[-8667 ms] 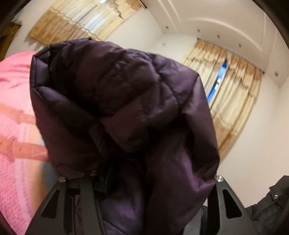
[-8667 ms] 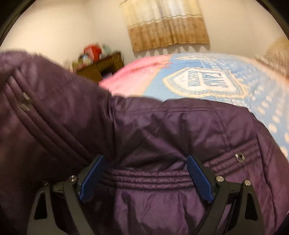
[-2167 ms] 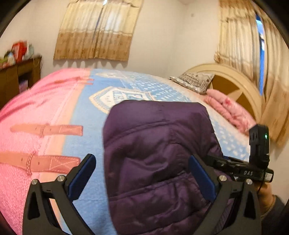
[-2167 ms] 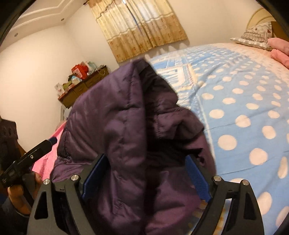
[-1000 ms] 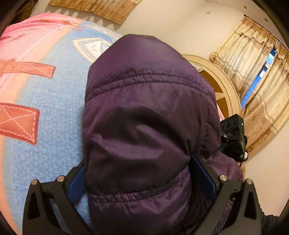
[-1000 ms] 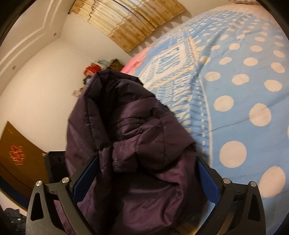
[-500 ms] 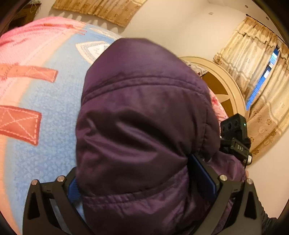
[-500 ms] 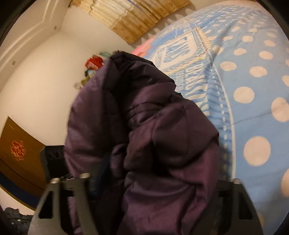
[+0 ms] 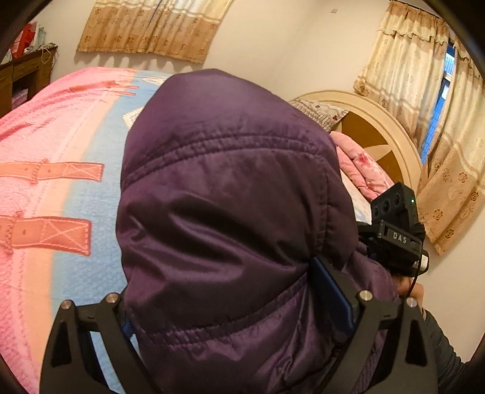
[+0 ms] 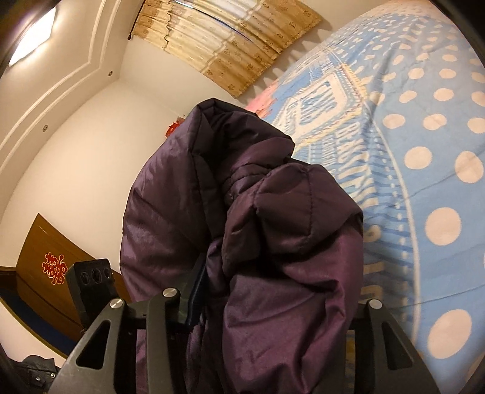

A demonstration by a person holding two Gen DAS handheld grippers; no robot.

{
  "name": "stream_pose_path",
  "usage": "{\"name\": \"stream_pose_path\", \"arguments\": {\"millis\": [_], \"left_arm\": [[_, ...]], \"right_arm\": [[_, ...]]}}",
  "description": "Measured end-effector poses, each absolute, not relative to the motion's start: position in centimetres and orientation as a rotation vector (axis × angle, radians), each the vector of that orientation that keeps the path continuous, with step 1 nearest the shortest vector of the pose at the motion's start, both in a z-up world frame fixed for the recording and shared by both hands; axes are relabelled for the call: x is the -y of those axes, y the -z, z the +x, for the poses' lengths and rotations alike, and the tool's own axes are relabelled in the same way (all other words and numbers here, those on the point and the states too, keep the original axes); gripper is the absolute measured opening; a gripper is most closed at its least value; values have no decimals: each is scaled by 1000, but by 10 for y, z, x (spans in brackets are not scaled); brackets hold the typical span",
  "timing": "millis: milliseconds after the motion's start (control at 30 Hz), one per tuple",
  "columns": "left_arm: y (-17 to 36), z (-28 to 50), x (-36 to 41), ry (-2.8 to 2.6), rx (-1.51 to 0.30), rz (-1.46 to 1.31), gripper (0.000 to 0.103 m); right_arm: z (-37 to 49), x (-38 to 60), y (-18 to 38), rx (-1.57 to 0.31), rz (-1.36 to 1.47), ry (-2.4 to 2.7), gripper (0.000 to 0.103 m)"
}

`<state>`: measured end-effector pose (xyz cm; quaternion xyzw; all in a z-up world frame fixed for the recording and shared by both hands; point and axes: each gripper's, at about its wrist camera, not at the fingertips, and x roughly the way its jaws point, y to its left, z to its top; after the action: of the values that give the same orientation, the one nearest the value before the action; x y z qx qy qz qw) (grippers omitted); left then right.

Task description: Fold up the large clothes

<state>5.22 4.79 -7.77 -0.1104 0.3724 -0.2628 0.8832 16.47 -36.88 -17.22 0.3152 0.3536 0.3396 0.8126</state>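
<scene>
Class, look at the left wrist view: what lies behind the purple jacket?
Behind the purple jacket: the bedspread, a pink quilt, the headboard. The jacket hides the bed's middle.

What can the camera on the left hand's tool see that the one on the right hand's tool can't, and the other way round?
Only the left wrist view shows the cream round headboard, the folded pink floral blanket, the bedspread's pink side with strap patterns and the right gripper.

Only the right wrist view shows the brown wooden door with a red ornament, the white-dotted blue stretch of bedspread and the left gripper's camera block.

Both show the bulky purple quilted jacket bunched between closing jaws, plus beige patterned curtains.
</scene>
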Motion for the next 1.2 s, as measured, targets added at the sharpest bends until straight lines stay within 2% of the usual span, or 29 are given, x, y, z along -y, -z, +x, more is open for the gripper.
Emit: {"name": "stream_pose_path", "arguments": {"millis": [467, 1200], "left_arm": [[66, 54, -75, 412, -735, -219, 97], [57, 52, -165, 152, -659, -312, 97]], "right_arm": [[189, 293, 154, -777, 646, -831, 47], [249, 106, 126, -852, 559, -1100, 46]]}}
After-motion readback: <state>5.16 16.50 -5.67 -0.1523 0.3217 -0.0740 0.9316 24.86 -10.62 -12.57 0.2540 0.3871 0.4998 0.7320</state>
